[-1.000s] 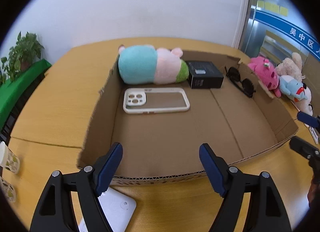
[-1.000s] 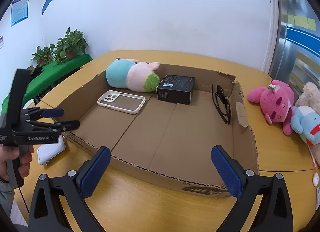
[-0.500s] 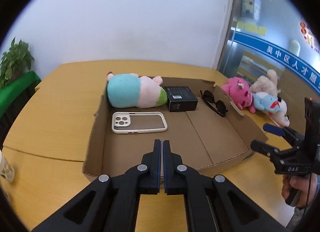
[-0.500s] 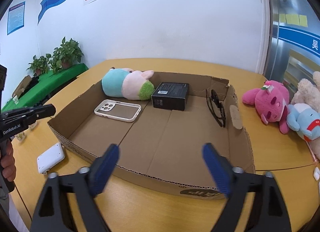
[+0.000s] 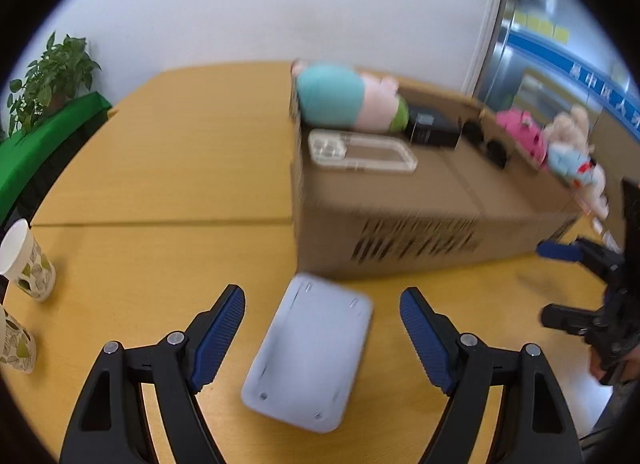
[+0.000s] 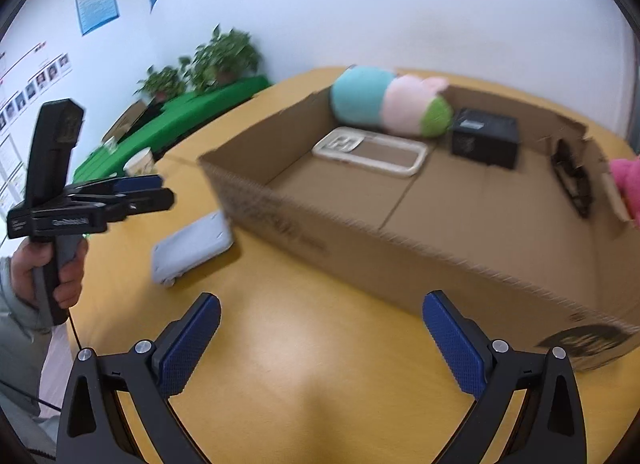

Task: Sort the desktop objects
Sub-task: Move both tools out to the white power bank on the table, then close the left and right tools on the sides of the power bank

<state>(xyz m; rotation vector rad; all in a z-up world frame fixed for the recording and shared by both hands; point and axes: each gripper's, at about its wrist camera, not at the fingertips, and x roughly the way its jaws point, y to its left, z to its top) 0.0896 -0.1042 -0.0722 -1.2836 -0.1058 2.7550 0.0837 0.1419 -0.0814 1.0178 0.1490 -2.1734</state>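
Note:
A white flat device (image 5: 312,352) lies on the wooden table just in front of the cardboard box (image 5: 400,232). My left gripper (image 5: 320,296) hangs over it; its jaws are opening, with the device below and between the blue pads, which do not touch it. The right wrist view shows that device (image 6: 192,248) left of the box corner (image 6: 320,232), and the left gripper (image 6: 148,191) in a hand. My right gripper (image 6: 320,300) is open over bare table with nothing between its fingers. Inside the box lie a plush (image 5: 344,97), a phone case (image 5: 360,147), a black box (image 5: 434,129) and sunglasses (image 5: 492,143).
Two paper cups (image 5: 26,260) stand at the table's left edge. Plush toys (image 5: 520,127) sit to the right of the box. Potted plants (image 5: 52,75) stand on a green surface beyond the table. The right gripper (image 5: 550,282) shows at the right edge of the left wrist view.
My left gripper was shut half a second ago and now stands open; it swung left and down from the box to the white device. My right gripper turned left toward the box's front corner.

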